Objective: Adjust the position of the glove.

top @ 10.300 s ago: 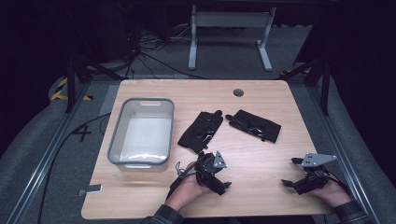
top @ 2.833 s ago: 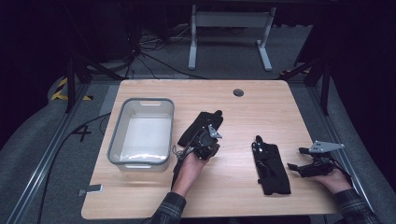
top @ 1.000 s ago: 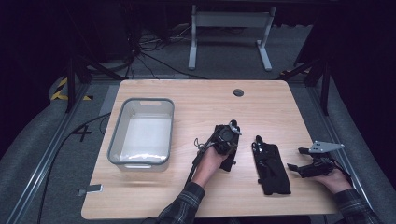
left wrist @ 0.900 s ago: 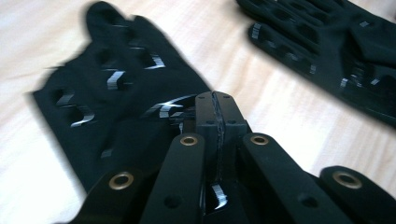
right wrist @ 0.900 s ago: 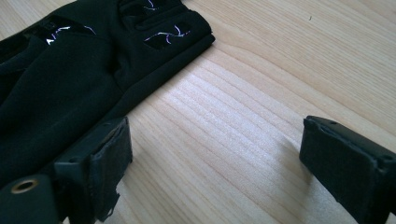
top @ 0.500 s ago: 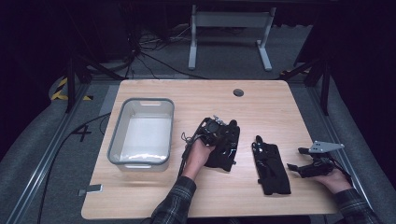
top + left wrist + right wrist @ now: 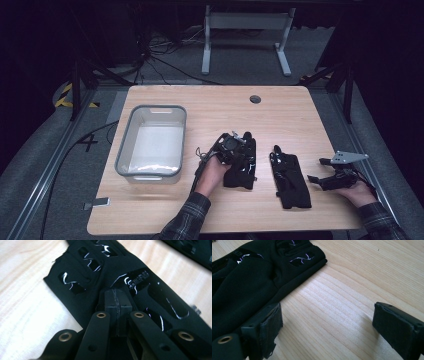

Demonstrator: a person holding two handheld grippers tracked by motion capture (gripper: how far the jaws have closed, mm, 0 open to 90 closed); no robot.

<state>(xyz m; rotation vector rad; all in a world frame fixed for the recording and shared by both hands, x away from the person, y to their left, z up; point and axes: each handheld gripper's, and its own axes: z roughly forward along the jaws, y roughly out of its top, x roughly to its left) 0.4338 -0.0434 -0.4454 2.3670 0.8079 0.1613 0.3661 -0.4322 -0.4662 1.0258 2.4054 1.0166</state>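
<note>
Two black gloves lie side by side on the wooden table. In the high view my left gripper rests on the upper end of the left glove. In the left gripper view its pads are pressed together, and the glove's fabric gathers at their tips. The right glove lies flat toward the right. My right gripper sits low by the table's right edge, pointing at that glove. Its jaws stand open over bare wood, with the glove beside the left pad.
A grey plastic bin stands on the left part of the table. A round cable hole is near the far edge. A small grey tag lies at the front left corner. Cables and a metal stand sit on the floor beyond.
My left hand and gripper have shifted slightly to the left on the left glove. The glove has hardly moved. The right gripper and right glove have kept still.
</note>
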